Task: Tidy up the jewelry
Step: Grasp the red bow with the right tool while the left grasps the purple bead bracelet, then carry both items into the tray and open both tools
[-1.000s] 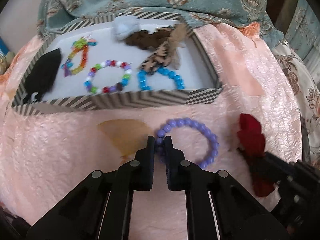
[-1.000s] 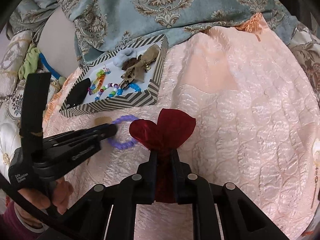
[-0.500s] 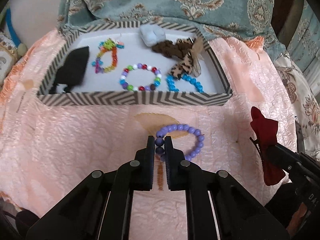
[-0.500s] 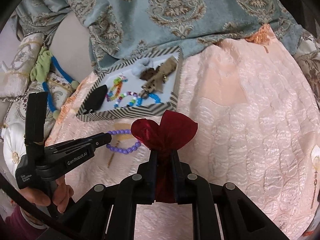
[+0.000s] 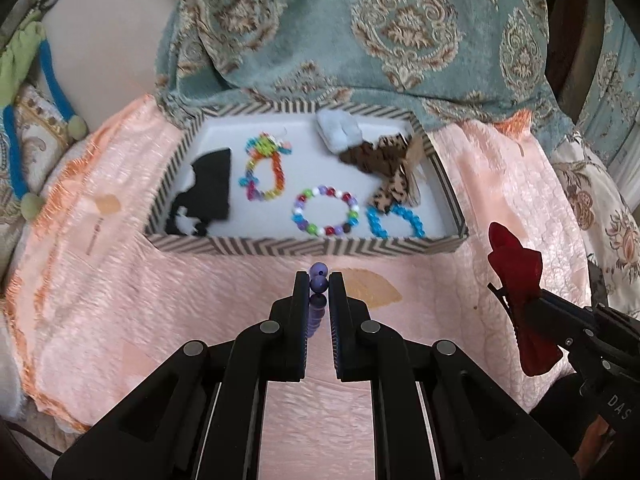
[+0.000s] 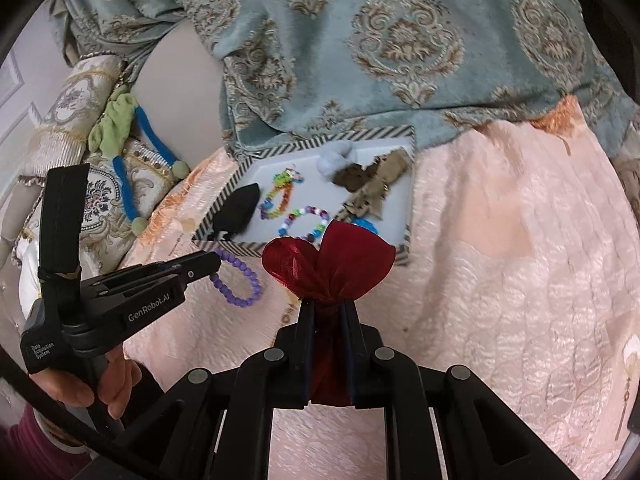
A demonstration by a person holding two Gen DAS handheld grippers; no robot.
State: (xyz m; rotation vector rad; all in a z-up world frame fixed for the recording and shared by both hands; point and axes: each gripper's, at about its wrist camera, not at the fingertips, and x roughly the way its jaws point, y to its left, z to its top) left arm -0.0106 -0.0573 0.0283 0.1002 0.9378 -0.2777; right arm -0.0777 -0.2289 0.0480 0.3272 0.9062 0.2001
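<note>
My left gripper (image 5: pixel 319 282) is shut on a purple bead bracelet (image 5: pixel 318 285), which hangs edge-on between the pads, lifted off the pink quilt. In the right wrist view the same bracelet (image 6: pixel 236 280) dangles from the left gripper (image 6: pixel 214 262). My right gripper (image 6: pixel 326 307) is shut on a dark red bow hair clip (image 6: pixel 328 264), also seen at the right of the left wrist view as the red bow (image 5: pixel 518 276). Beyond both stands a striped tray (image 5: pixel 304 246) holding a multicoloured bead bracelet (image 5: pixel 325 211), a blue bead bracelet (image 5: pixel 394 220), a rainbow bracelet (image 5: pixel 266 170), a black piece (image 5: pixel 210 192) and brown bows (image 5: pixel 390 168).
The pink quilt (image 6: pixel 500 280) covers the bed, with open fabric to the right of the tray. A teal patterned blanket (image 5: pixel 360 32) lies behind the tray. Patterned cushions and a green-and-blue cord (image 6: pixel 124 148) sit at the left. A hand (image 6: pixel 100 388) holds the left gripper's handle.
Both grippers have risen with their loads. The purple bracelet has come off the quilt and now hangs edge-on. The tray has shifted farther away in both views.
</note>
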